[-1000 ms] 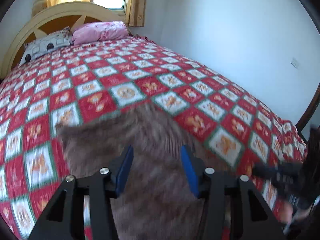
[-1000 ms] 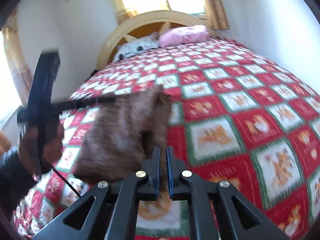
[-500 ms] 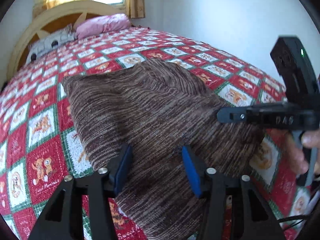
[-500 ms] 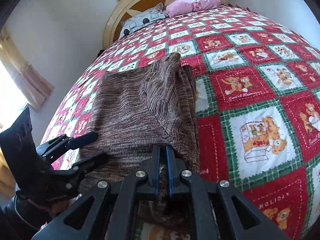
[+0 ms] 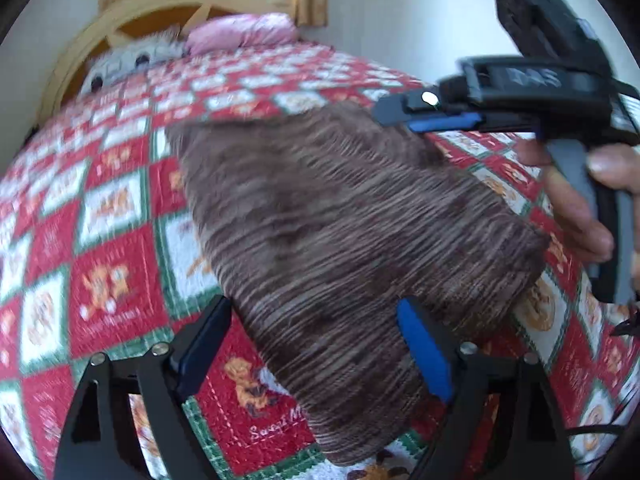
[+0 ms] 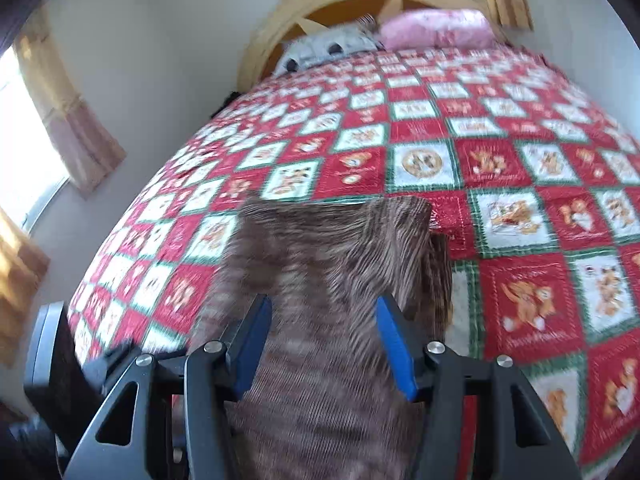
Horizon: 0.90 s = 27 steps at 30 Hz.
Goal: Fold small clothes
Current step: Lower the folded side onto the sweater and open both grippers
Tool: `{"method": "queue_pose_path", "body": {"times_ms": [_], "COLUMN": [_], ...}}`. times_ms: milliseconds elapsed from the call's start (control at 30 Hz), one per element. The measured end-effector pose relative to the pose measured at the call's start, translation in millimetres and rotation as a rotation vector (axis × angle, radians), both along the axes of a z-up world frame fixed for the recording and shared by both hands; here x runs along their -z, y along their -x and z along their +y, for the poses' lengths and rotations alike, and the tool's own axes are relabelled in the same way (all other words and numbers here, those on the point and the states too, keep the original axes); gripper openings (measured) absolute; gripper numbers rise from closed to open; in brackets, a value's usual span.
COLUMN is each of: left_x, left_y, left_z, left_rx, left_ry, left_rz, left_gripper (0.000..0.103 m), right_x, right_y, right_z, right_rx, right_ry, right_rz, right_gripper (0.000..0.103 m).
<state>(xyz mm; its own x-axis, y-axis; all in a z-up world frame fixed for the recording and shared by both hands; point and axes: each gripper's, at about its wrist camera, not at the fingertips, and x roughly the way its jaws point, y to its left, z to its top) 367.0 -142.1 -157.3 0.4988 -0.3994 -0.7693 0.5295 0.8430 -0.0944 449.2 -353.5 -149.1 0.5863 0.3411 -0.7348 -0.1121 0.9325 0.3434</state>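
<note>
1. Both pairs of jaws have just been opening. The left gripper (image 5: 312, 354) now has its jaws spread wide, and the right gripper (image 6: 320, 344) has its jaws spread about half way. The brown knitted garment (image 5: 340, 232) shows between the blue pads in both wrist views, but the pads do not press on it, so I judge that nothing is pinched.

2. The garment lies flat on the quilt (image 5: 100, 216), on the part of the bed far from the pink pillow (image 5: 244, 32). It looks like a doubled, long shape, with layered edges on the side nearer to the pillow in the right wrist view.

3. For the task, I judge this as a release: one fold is laid down, and I must choose new corners for the next fold.

4. Compared with one second ago: then the right jaws were pressed together on the cloth, which hung in the air and was blurred. Now it rests on the quilt.

5. Compared with half a second ago: the left jaws were narrower. The right gripper was beside the garment's near end; now it is above the end toward the pillow, in the person's hand (image 5: 576, 204).
</note>
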Motion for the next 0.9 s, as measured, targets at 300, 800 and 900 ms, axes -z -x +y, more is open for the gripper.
{"method": "queue_pose_path", "body": {"times_ms": [300,800,900], "left_x": [12.8,16.0,16.5], "left_y": [-11.1,-11.4,-10.5], "left_z": [4.4,8.3,8.6], "left_rx": [-0.029,-0.042,-0.041], "left_ry": [0.026,0.029,0.019], "left_rz": [0.065,0.053,0.052], "left_gripper": [0.097,0.103,0.103], "right_x": [24.7,15.0,28.8], "right_y": [-16.3,108.3,118.0], "right_z": [-15.0,12.0,1.5], "right_rx": [0.061,-0.025,-0.006], "right_ry": [0.084,0.373,0.341], "right_rz": [0.069,-0.013,0.019], "right_gripper": [0.042,0.041,0.04]}}
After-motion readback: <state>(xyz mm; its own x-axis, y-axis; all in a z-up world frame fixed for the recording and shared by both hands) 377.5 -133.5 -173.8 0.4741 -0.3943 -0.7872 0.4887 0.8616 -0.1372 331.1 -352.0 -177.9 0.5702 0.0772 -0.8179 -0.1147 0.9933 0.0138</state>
